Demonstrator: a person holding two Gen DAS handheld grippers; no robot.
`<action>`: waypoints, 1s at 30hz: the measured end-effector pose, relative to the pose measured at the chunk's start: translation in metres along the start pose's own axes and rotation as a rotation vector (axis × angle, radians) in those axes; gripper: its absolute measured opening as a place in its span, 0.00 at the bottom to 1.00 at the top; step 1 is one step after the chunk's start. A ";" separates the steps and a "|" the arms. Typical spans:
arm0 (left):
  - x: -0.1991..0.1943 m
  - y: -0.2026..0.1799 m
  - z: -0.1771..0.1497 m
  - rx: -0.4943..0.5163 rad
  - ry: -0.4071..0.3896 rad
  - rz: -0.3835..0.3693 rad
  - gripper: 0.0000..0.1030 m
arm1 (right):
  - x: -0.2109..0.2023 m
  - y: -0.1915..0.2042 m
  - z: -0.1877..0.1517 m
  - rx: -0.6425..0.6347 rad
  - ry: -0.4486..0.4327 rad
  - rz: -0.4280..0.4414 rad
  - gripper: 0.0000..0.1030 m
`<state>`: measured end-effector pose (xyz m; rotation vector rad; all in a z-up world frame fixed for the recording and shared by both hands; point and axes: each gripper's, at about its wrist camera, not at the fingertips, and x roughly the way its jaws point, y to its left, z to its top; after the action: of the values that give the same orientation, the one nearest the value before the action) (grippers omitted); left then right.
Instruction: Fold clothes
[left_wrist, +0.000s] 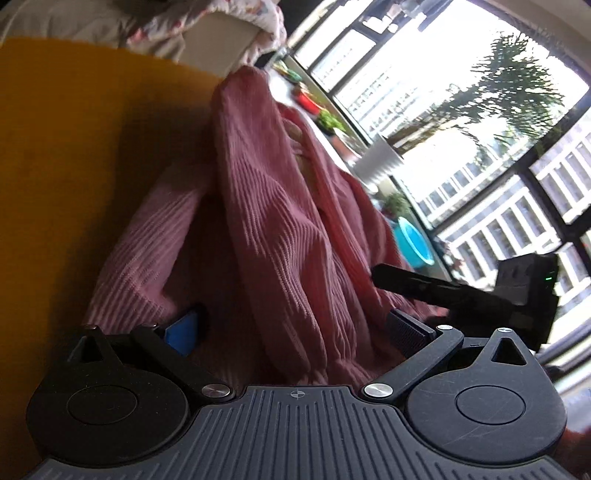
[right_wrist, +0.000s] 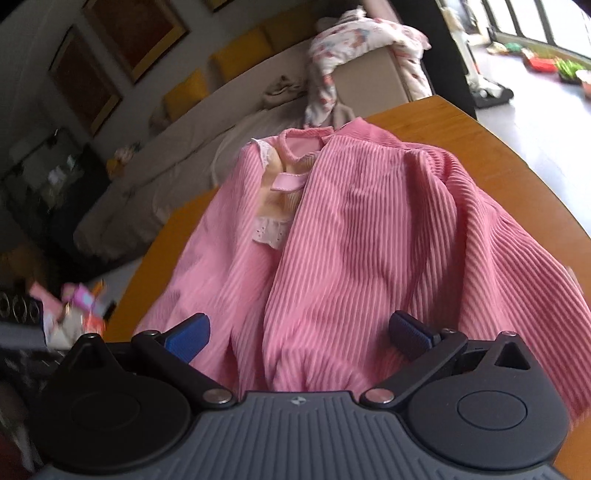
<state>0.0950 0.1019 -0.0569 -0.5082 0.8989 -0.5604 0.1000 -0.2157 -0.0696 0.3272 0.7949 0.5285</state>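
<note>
A pink ribbed garment (right_wrist: 351, 229) with a cream inner top and lace trim lies on the yellow wooden table (right_wrist: 517, 166). My right gripper (right_wrist: 299, 336) has its jaws wide apart with bunched pink fabric lying between the blue fingers (right_wrist: 188, 336). In the left wrist view the same garment (left_wrist: 277, 229) rises in a fold over the table (left_wrist: 74, 147). My left gripper (left_wrist: 291, 332) is also spread wide, with fabric heaped between its fingers (left_wrist: 183, 332). The other gripper's black finger (left_wrist: 417, 284) shows at the right of the left wrist view.
A beige sofa (right_wrist: 207, 162) with yellow cushions and a floral blanket (right_wrist: 354, 40) stands behind the table. Large windows (left_wrist: 461, 110), a white pot (left_wrist: 380, 158) and a blue basin (left_wrist: 413, 240) lie to the side. Clutter sits on the floor (right_wrist: 74, 306) at left.
</note>
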 end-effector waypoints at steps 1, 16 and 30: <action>-0.007 0.000 -0.010 -0.009 0.009 -0.017 1.00 | -0.006 0.004 -0.008 -0.014 -0.001 -0.002 1.00; -0.005 -0.016 -0.040 -0.007 -0.082 0.006 0.50 | -0.025 -0.004 -0.033 0.026 -0.086 0.061 1.00; -0.110 0.000 0.050 0.038 -0.525 0.280 0.08 | -0.021 0.010 -0.040 -0.035 -0.111 -0.010 1.00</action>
<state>0.0817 0.1815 0.0336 -0.4551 0.4443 -0.1710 0.0546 -0.2155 -0.0793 0.3172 0.6790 0.5098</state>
